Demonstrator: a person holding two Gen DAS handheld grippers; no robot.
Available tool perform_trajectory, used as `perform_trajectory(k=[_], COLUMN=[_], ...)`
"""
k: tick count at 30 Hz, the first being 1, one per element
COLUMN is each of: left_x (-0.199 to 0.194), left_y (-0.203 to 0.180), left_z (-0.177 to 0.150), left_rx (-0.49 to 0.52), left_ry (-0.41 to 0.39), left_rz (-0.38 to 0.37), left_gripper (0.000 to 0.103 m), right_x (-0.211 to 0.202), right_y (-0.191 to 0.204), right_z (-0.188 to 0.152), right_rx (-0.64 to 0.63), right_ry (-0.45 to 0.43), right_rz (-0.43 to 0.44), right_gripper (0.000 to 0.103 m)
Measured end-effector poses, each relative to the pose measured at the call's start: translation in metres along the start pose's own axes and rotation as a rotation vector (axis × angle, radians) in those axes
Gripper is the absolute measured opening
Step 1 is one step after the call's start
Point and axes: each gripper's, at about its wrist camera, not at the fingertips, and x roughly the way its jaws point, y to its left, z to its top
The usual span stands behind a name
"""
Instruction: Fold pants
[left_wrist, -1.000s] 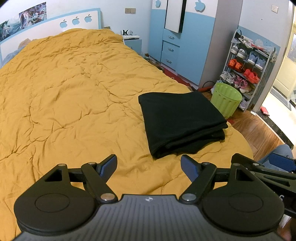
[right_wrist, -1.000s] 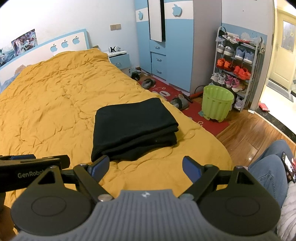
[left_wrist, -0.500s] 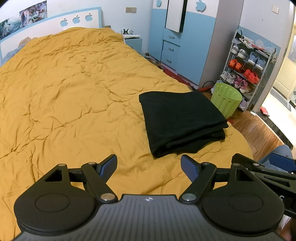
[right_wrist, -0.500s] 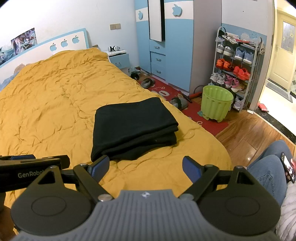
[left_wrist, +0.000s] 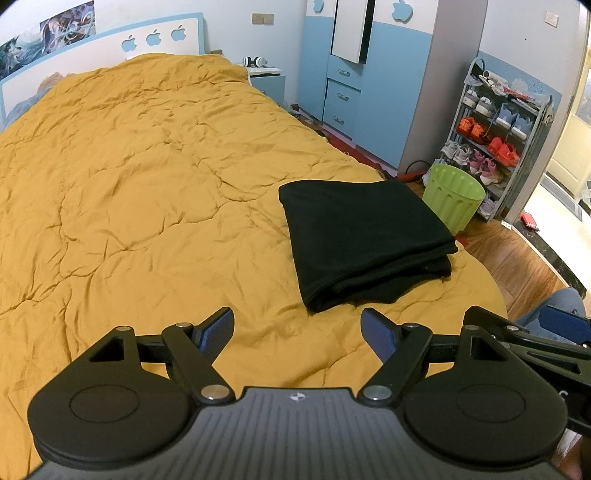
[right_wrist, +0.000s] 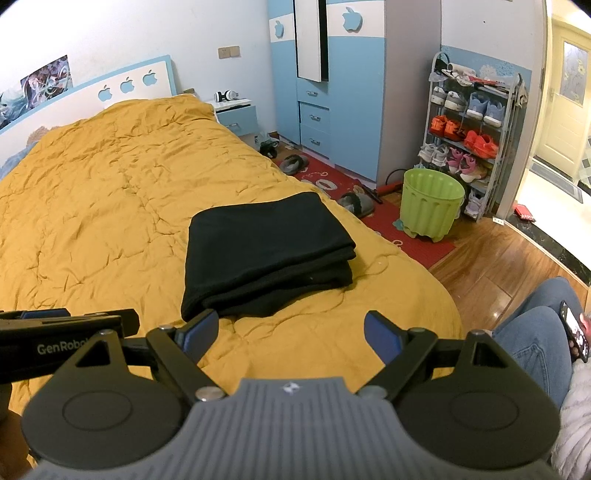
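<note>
The black pants lie folded in a neat rectangular stack on the mustard-yellow quilt, near the bed's right foot corner. They also show in the right wrist view. My left gripper is open and empty, held back from the stack's near left corner. My right gripper is open and empty, just short of the stack's near edge. Neither gripper touches the pants. The left gripper's body shows at the left of the right wrist view.
A green bin stands on the wooden floor beside the bed. A shoe rack, a blue wardrobe and a nightstand line the right wall. Slippers lie on a red mat. A person's jeans-clad leg is at right.
Both views have shifted only very slightly. The pants and the open grippers stay as they were.
</note>
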Motion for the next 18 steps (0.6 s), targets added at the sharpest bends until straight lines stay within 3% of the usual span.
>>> perform_trajectory(k=[18], left_x=[-0.0014], left_y=[-0.0003], left_z=[-0.0018], left_rx=[0.005], left_ry=[-0.018], left_rz=[0.002], left_gripper=[0.091], right_x=[-0.0007], right_y=[-0.001], right_z=[-0.0002], right_rx=[0.001], right_ry=[-0.001], right_rz=[-0.001], right_gripper=[0.082])
